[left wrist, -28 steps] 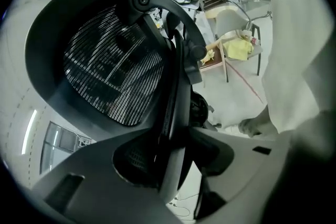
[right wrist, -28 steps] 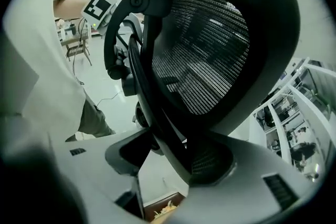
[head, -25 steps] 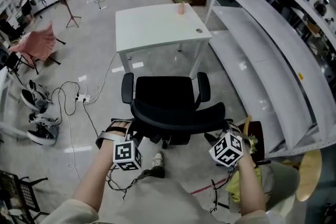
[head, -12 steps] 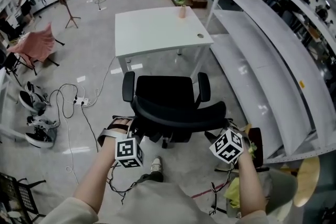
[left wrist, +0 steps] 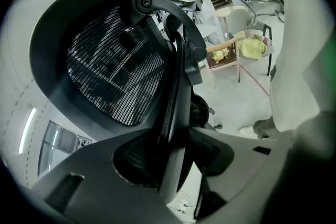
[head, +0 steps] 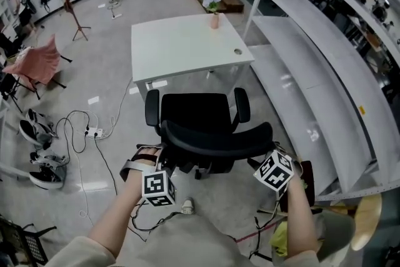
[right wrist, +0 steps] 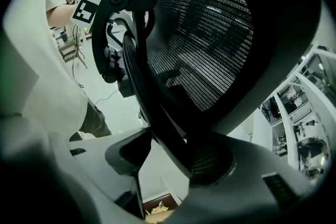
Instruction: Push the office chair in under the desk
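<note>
Ahead of the left tool [head: 160, 158] and right tool [head: 265, 152], the office chair [head: 197, 112] faces the worktop [head: 181, 47], backrest [head: 215, 137] crosswise. Each tool clamps the backrest rim; its base [head: 199, 172] is mostly hidden.

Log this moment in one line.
left gripper: shut on backrest, left end | right gripper: shut on backrest, right end | office chair: seat facing white desk, not yet under it

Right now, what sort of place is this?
Probably a lab or studio workspace, not a regular office: a white rectangular desk and black mesh-backed office chair stand on open floor beside long grey metal shelving, with a white power strip nearby.
</note>
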Tool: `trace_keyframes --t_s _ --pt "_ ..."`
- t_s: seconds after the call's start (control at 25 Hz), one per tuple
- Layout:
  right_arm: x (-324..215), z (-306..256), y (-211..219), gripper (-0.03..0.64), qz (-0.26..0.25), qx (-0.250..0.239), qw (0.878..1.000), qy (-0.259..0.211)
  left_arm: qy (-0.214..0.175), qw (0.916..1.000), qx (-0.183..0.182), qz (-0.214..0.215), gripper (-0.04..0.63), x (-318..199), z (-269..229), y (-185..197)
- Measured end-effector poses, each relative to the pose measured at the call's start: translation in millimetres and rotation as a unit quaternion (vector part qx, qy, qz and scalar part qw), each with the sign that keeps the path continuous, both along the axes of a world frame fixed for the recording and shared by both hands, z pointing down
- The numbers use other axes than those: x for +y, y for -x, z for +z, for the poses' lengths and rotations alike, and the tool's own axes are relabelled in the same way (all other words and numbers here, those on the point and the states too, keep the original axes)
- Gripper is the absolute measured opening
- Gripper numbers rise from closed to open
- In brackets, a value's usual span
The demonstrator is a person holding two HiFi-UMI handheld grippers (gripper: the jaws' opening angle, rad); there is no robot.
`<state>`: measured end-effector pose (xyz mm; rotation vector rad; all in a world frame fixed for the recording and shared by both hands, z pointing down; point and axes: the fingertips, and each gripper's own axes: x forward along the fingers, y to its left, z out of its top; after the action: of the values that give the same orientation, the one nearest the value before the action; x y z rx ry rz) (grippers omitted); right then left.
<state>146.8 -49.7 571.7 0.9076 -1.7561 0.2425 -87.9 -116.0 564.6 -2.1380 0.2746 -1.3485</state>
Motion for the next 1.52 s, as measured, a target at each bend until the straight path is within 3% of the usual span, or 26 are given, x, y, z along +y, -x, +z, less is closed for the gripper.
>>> trace_keyframes --t_s 0.52,0.96,1.52 --pt "-90 5 -45 0.223 -0.014 0.012 1.0 -0.009 -0.006 0.9997 0.015 -0.019 0.179 -79 0 -44" --pt "-173 0 -76 0.219 -0.056 0.022 0.998 -0.021 -0.001 0.9987 0.011 -0.05 0.183 -150 -2 -71" --pt "-287 0 -107 0.183 -0.149 0.015 0.989 0.004 0.01 0.9952 0.01 -0.097 0.184 -251 -2 -99"
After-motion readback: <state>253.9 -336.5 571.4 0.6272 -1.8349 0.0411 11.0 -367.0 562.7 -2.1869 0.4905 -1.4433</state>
